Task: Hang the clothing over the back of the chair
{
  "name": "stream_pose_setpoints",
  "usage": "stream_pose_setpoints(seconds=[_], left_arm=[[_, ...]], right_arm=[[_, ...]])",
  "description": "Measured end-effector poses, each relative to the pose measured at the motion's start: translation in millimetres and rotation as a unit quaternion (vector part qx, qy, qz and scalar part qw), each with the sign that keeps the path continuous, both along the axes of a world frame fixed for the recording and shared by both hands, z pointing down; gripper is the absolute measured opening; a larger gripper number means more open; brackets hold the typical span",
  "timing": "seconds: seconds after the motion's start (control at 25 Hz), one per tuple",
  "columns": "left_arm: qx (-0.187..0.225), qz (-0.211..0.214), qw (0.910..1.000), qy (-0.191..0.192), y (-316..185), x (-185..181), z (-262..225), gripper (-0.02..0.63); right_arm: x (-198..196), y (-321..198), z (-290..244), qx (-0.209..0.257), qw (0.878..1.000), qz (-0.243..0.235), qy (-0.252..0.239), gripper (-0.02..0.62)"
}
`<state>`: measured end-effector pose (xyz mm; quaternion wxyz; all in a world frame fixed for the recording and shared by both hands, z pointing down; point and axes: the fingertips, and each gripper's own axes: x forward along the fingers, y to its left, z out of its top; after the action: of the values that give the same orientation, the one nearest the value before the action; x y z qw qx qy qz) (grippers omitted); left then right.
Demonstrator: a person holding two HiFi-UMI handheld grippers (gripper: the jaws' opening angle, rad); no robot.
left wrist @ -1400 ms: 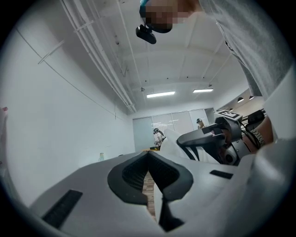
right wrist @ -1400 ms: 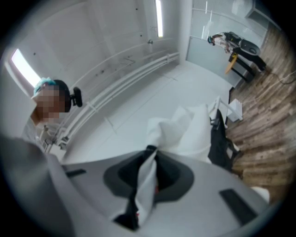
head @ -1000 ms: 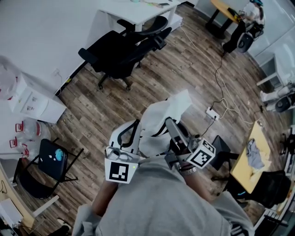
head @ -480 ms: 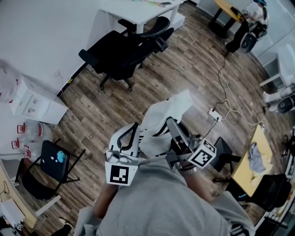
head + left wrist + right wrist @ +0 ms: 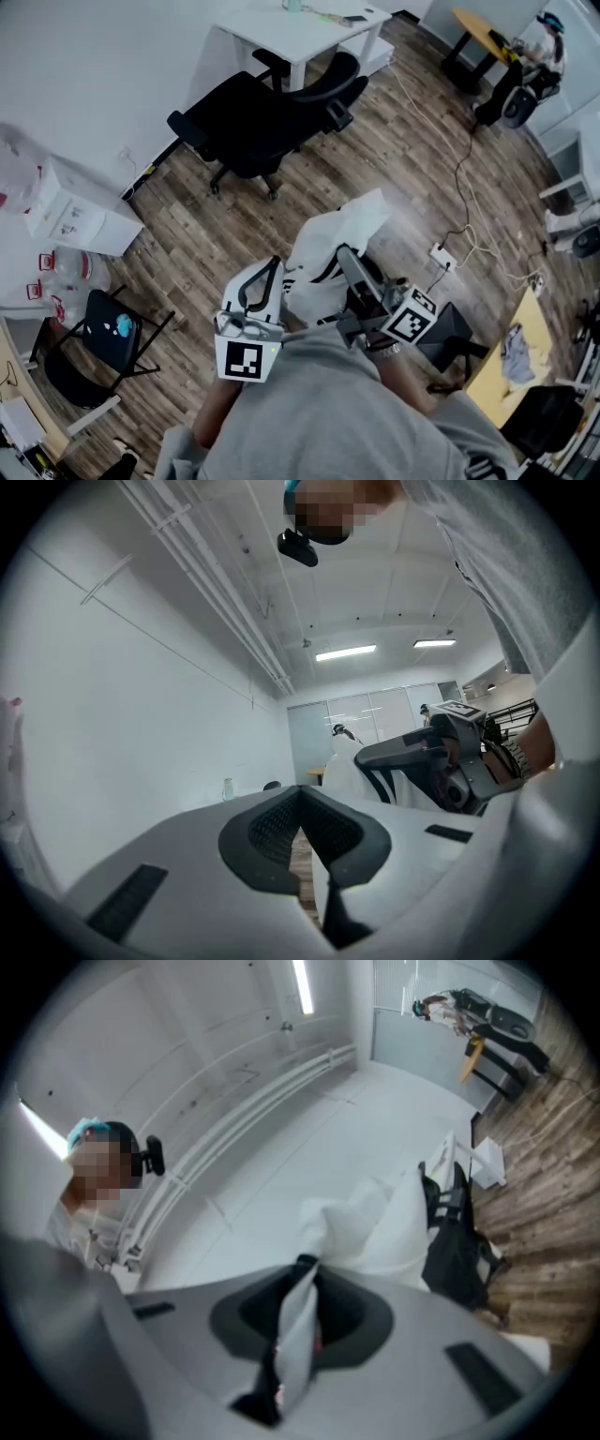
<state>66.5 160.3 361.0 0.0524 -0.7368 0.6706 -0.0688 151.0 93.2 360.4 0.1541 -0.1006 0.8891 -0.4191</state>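
White clothing (image 5: 330,246) with black stripes hangs bunched between my two grippers, in front of my chest. My right gripper (image 5: 349,255) is shut on a fold of the clothing (image 5: 370,1227), which runs down between its jaws. My left gripper (image 5: 268,274) holds the clothing's left edge; a thin white strip of clothing (image 5: 322,878) sits in its narrow jaw gap. The black office chair (image 5: 267,114) stands ahead by the wall, apart from both grippers. In the right gripper view the chair (image 5: 455,1241) shows beyond the cloth. My right gripper (image 5: 441,757) also shows in the left gripper view.
A white desk (image 5: 300,28) stands behind the office chair. A white drawer unit (image 5: 70,211) and a small black folding chair (image 5: 103,333) are at the left. A power strip with cables (image 5: 442,255), a black stool (image 5: 448,328) and a yellow table (image 5: 511,347) lie right.
Both grippers have carried the clothing forward toward the office chair, which now shows larger and lower in the head view. Neither grip has changed.
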Motion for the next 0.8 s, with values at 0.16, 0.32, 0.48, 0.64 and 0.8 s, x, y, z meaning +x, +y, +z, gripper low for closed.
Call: stream_pose_setpoints(seconds=[0.16, 0.32, 0.48, 0.64, 0.8], left_arm=[[-0.007, 0.002, 1.0000, -0.006, -30, -2, 1, 0.035], [-0.011, 0.004, 0.9998, -0.018, -60, -3, -1, 0.035], [-0.016, 0.001, 0.9995, -0.028, -87, -2, -3, 0.035], [-0.020, -0.002, 0.9991, -0.037, -112, 0, -6, 0.035], [-0.017, -0.007, 0.9988, -0.045, -136, 4, -11, 0.035]], right_arm=[[-6, -31, 1, 0.001, 1.000, -0.004, 0.000, 0.063], [-7, -65, 3, -0.003, 1.000, -0.003, -0.003, 0.063], [-5, -98, 3, -0.006, 1.000, 0.000, -0.011, 0.063], [-6, -126, 0, -0.006, 1.000, -0.003, -0.018, 0.063], [-4, -151, -3, -0.008, 1.000, -0.010, -0.020, 0.063]])
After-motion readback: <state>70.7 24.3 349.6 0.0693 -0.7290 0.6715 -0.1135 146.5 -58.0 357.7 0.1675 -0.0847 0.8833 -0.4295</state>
